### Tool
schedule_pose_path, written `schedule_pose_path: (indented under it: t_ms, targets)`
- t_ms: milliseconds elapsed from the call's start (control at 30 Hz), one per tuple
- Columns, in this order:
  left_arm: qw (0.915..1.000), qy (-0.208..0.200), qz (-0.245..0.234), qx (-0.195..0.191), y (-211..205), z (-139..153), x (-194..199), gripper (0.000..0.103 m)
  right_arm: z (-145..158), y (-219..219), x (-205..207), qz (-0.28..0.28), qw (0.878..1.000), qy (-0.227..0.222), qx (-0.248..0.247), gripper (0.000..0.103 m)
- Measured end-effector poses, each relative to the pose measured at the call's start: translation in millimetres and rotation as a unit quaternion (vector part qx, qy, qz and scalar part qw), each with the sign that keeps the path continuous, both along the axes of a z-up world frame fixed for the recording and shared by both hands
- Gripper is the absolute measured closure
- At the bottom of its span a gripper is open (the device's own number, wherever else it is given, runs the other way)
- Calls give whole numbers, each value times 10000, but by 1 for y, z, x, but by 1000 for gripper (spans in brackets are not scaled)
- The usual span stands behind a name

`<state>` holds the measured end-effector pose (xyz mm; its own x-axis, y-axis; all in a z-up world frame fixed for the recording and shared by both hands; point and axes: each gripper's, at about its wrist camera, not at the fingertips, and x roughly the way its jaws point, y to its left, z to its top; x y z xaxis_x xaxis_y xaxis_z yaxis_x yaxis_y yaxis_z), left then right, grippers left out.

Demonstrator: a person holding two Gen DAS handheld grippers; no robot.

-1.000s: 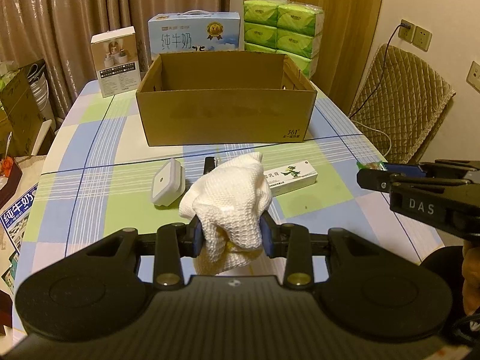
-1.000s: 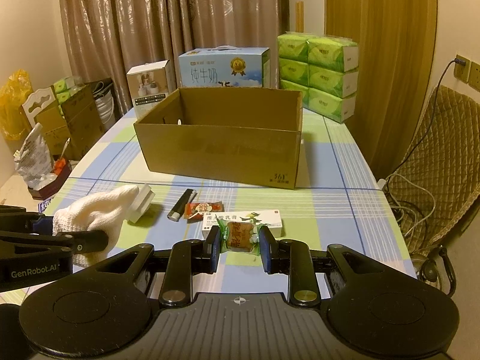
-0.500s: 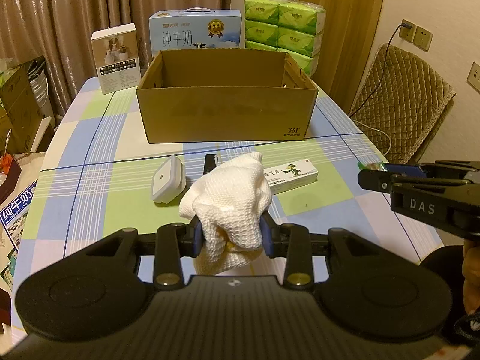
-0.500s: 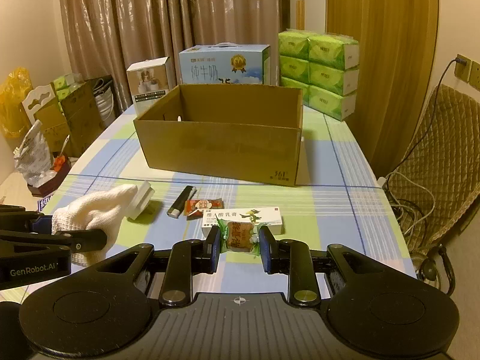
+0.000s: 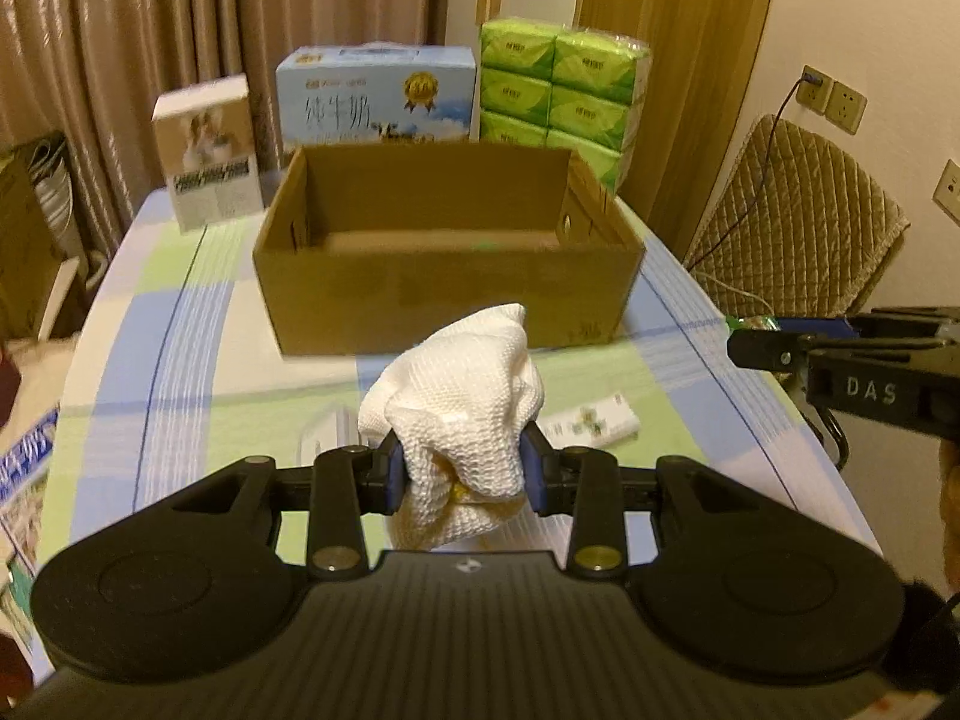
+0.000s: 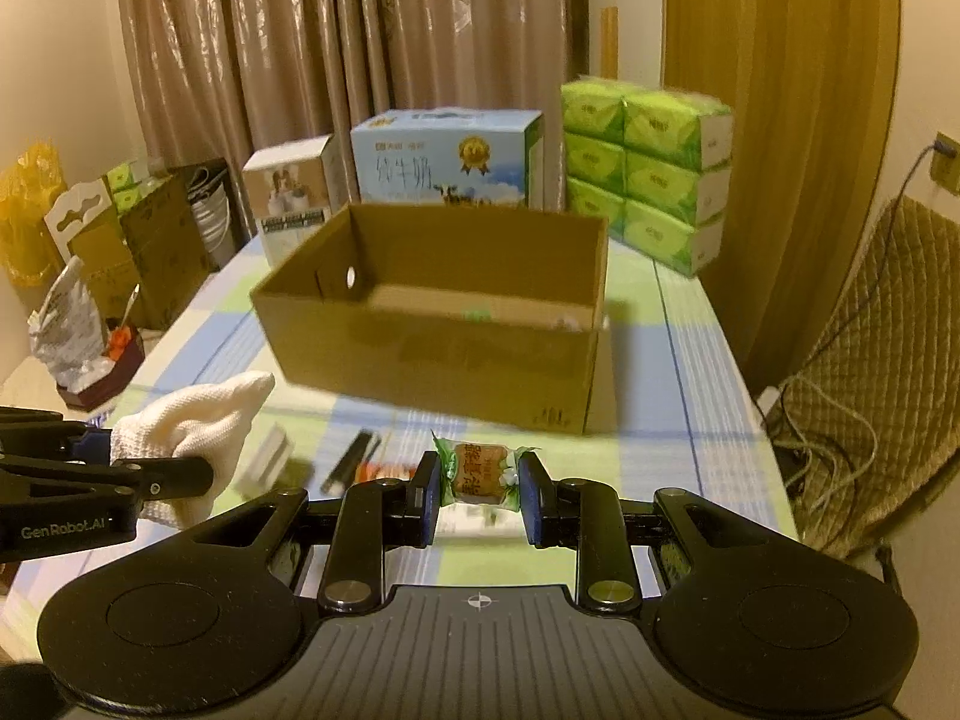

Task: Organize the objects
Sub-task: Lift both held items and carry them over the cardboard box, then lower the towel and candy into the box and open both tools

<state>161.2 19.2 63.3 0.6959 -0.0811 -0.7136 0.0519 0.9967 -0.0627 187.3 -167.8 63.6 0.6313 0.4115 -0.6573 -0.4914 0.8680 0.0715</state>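
Observation:
My left gripper (image 5: 465,471) is shut on a bunched white knitted cloth (image 5: 462,402), held above the table just short of the open cardboard box (image 5: 444,300). My right gripper (image 6: 477,495) is shut on a small wrapped snack with green ends (image 6: 477,477), also raised in front of the box (image 6: 432,354). The cloth (image 6: 198,426) and the left gripper (image 6: 150,474) show at the left of the right wrist view. In the left wrist view the right gripper (image 5: 756,348) enters from the right edge. On the table lie a white square container (image 6: 267,459), a black stick (image 6: 348,462), a red packet (image 6: 384,471) and a long white carton (image 5: 591,423).
Behind the cardboard box stand a small white carton (image 5: 207,159), a blue milk case (image 5: 375,99) and stacked green tissue packs (image 5: 564,84). A quilted chair (image 5: 798,222) with cables is right of the checked table (image 5: 180,360). Bags and boxes sit on the floor at left (image 6: 90,252).
Both grippers have moved forward and up toward the cardboard box, which looks larger and nearer now. Each still holds its item: the cloth in the left, the snack in the right.

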Motion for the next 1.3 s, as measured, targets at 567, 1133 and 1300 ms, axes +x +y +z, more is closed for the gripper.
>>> schedule_pose_path:
  t_ms: [567,1133,1300]
  targets:
    - [9994,132,-51,326,32,33,169,71,33,47,146,178,9997,155,109,79]
    - [9982,386,-126,445,47,5,235,70,8,62,210,15,9990,442,79,79]
    - [9983,371,-82,440,47,-4,254,68,2,61,225,-88,9988,473,133,79]
